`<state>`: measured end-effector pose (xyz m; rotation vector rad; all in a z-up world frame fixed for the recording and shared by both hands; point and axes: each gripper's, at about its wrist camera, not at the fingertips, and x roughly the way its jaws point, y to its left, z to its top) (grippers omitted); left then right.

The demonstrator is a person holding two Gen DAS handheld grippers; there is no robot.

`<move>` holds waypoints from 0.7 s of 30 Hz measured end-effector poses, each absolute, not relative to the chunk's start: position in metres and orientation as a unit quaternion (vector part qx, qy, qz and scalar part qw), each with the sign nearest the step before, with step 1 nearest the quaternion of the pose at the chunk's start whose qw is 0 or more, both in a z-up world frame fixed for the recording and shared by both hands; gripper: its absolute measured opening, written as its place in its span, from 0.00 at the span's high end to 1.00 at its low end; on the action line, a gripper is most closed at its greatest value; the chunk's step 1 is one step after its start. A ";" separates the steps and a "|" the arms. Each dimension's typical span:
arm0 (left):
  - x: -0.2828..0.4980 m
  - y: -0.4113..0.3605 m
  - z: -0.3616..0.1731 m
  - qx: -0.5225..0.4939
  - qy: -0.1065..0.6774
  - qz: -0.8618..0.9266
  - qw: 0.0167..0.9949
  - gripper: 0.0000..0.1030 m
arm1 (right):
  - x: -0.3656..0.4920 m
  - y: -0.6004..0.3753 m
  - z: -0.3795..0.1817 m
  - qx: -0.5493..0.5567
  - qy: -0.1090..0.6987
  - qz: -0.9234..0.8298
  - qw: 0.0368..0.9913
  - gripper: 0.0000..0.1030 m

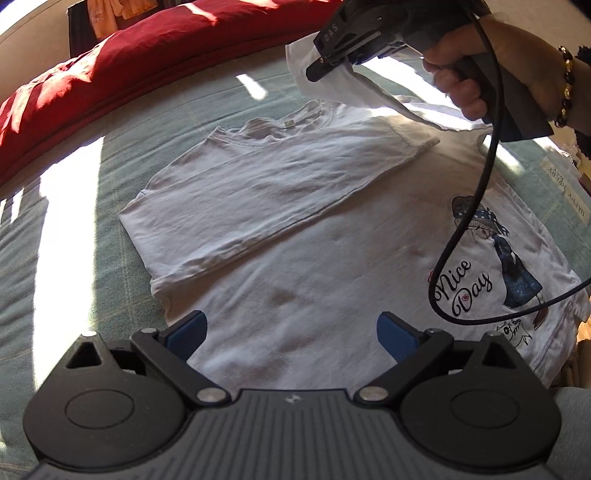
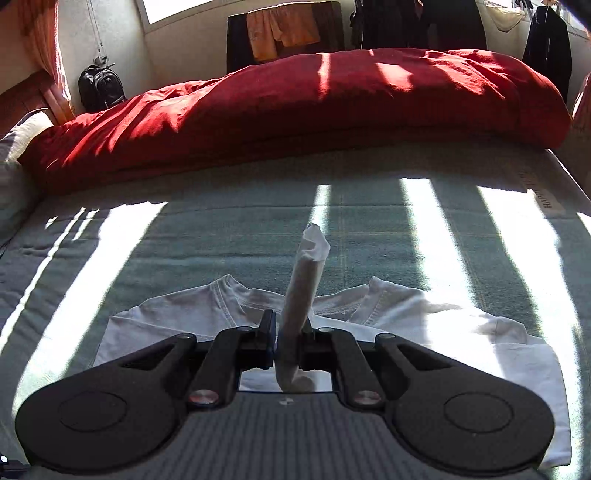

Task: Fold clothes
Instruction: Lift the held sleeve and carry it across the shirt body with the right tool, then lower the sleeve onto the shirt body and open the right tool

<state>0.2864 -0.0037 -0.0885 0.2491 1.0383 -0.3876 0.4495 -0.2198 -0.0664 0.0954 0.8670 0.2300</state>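
my right hand-held gripper [image 1: 317, 68] is clamped on the sleeve [image 1: 354, 86] of the white t-shirt [image 1: 295, 236] lying on the bed [image 2: 236, 229], lifting it clear to fold inward; my left hand-held gripper [image 1: 290, 338] hovers with fingers apart over the hem.

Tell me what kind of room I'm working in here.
Most likely a bedroom: the white T-shirt lies on a bed's green sheet, with a red duvet bunched behind and clothes hanging by the window.
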 end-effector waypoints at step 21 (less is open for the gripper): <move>0.279 0.023 -0.095 0.102 0.501 -0.159 0.845 0.05 | 0.440 -0.125 -0.113 -0.041 0.470 0.199 0.859 0.88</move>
